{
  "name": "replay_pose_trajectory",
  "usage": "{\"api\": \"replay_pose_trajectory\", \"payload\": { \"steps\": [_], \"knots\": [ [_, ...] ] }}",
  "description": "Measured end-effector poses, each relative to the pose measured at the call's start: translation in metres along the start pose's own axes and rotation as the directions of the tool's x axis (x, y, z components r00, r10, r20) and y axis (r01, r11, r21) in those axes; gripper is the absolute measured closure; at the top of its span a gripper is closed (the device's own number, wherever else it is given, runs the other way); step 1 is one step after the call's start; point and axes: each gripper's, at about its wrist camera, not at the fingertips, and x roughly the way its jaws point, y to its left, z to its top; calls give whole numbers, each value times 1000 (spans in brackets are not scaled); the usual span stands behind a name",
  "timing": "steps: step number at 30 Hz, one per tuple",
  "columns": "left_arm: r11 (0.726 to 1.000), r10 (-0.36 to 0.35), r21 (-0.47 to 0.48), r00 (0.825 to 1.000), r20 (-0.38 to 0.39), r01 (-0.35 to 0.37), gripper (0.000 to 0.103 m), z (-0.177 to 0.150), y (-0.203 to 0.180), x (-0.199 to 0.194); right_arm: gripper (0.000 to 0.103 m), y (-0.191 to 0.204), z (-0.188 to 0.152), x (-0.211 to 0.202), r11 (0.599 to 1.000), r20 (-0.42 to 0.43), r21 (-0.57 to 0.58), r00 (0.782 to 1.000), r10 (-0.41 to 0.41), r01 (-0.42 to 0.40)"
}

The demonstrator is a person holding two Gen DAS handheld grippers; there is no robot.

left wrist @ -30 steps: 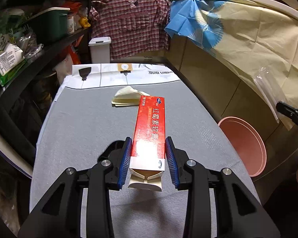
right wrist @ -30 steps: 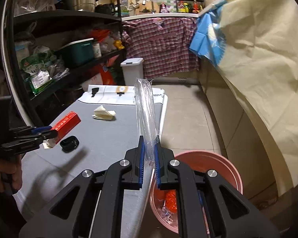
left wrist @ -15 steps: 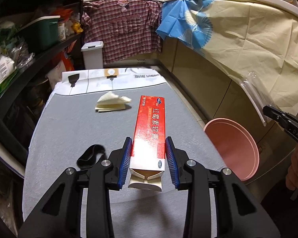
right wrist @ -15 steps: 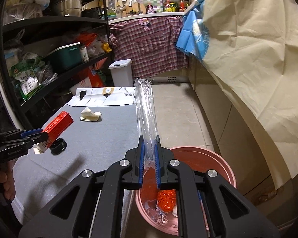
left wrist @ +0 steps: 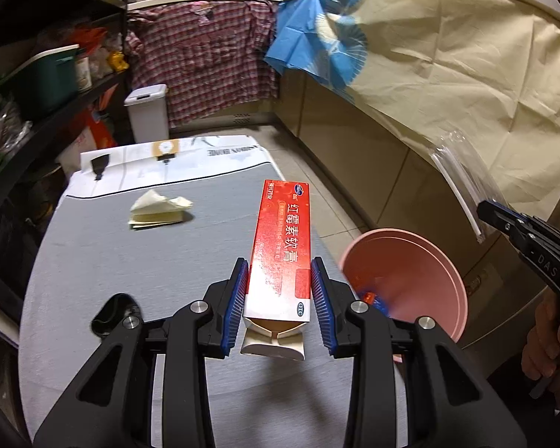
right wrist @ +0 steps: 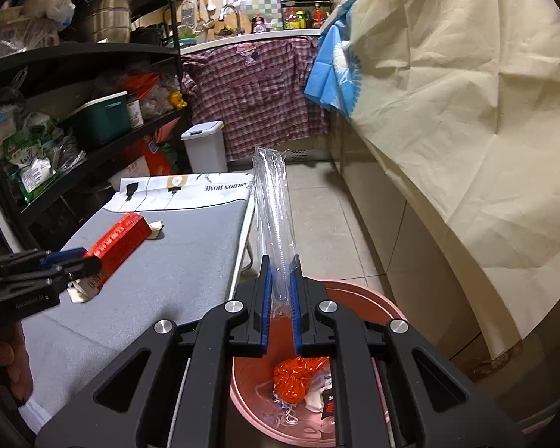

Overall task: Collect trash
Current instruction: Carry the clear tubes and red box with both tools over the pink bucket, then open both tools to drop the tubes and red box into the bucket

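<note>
Both hands have drifted toward the pink bin (right wrist: 388,311): left gripper (left wrist: 280,291) pinching the red box (left wrist: 283,246), right gripper (right wrist: 280,310) pinching the clear bag (right wrist: 274,201) over it, so drops look imminent.

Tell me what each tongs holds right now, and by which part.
Left tongs: red cardboard box, gripped near its opened end. Right tongs: clear plastic bag, pinched at its lower end.

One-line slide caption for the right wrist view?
Right tool holds a clear plastic bag above the pink bin beside the table.
</note>
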Motion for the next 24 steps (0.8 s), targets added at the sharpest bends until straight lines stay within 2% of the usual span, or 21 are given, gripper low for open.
{"api": "replay_pose_trajectory", "payload": {
  "steps": [8,16,24],
  "knots": [
    [999,-29,39,999,-16,29,69,3,-30,15,93,-24,0,2,996,-10,52,998,-68,69],
    [995,-72,67,997,-31,74,69,6,-61,29,93,-40,0,5,991,-25,84,995,-98,100],
    [992,-114,55,992,-54,117,69,9,-86,49,93,-59,-3,14,979,-72,118,985,-159,166]
  ]
}}
